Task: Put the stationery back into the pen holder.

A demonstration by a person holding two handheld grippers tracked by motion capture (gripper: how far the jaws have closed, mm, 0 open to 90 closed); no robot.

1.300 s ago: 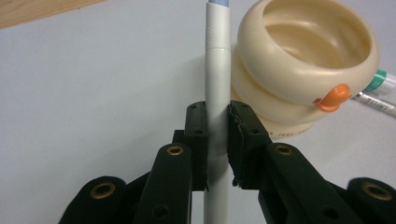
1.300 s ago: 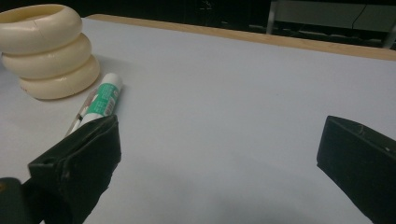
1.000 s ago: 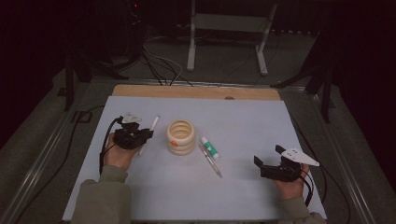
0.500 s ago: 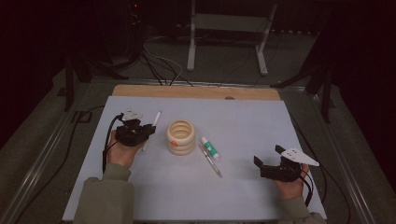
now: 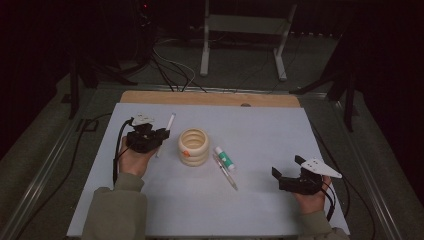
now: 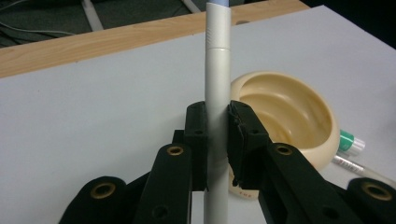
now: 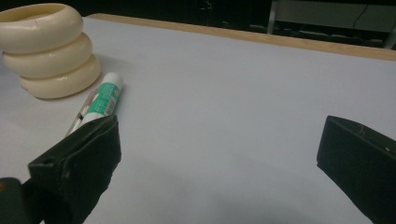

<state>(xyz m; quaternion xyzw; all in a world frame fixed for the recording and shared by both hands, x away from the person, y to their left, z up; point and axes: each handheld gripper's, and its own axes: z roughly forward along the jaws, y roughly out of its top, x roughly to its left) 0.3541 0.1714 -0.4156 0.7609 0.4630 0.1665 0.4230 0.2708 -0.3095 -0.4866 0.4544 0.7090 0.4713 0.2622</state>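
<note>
On the white table [image 5: 260, 135], my left gripper [image 5: 160, 136] sits toward the left edge, its jaws pinching a grey pen [image 6: 217, 93] about midway along its barrel; the pen's far end points toward the table's far edge. Just to the right of it stands a cream ribbed holder [image 5: 194, 146], three stacked rings, open at the top. Right of the holder lie a white-and-green tube [image 5: 224, 157] and a clear slim pen [image 5: 227, 174], side by side, close to the holder's base. My right gripper [image 5: 282, 177] rests near the right edge toward the near corner, jaws spread wide and empty, well apart from these items.
</note>
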